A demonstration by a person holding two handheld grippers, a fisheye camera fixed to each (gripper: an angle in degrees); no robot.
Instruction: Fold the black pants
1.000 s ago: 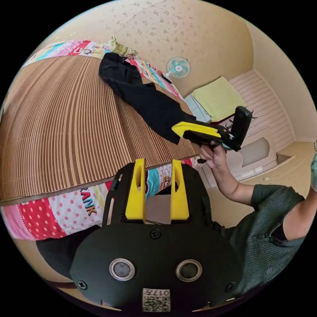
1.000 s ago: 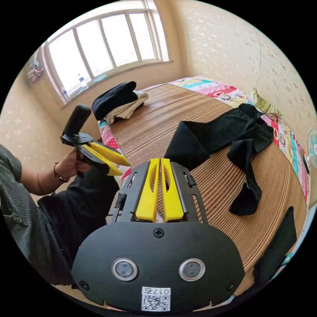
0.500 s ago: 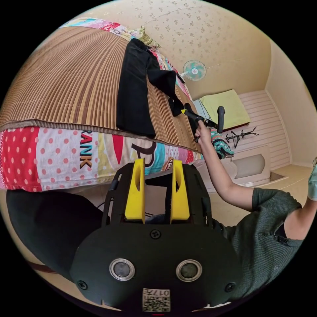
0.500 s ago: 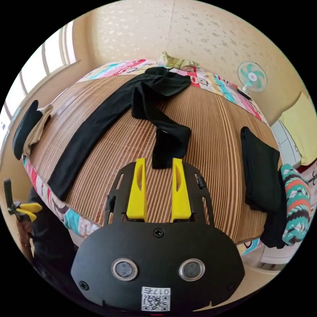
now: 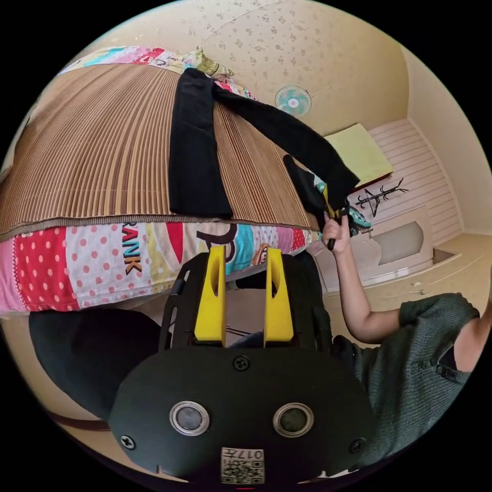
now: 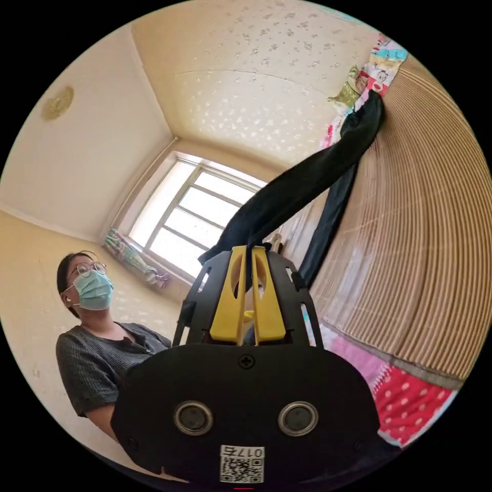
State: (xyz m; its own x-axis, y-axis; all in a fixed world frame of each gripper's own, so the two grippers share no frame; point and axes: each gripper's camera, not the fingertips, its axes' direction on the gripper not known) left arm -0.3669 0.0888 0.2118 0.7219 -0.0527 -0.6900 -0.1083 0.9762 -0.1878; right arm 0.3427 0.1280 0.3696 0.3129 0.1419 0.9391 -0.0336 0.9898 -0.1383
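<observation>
The black pants (image 5: 197,148) lie on a ribbed bamboo mat (image 5: 92,148) spread over the bed, one soft matte leg flat and reaching the mat's edge. The other leg rises off the mat in a taut band to the right gripper (image 6: 247,256), whose yellow jaws are pinched together on the cloth's end. The left gripper (image 5: 245,256) hangs below the patchwork sheet (image 5: 102,256), its blunt yellow jaws parted and holding nothing.

Both views low beside the bed (image 5: 154,246), sharing the black pants (image 5: 197,154)
</observation>
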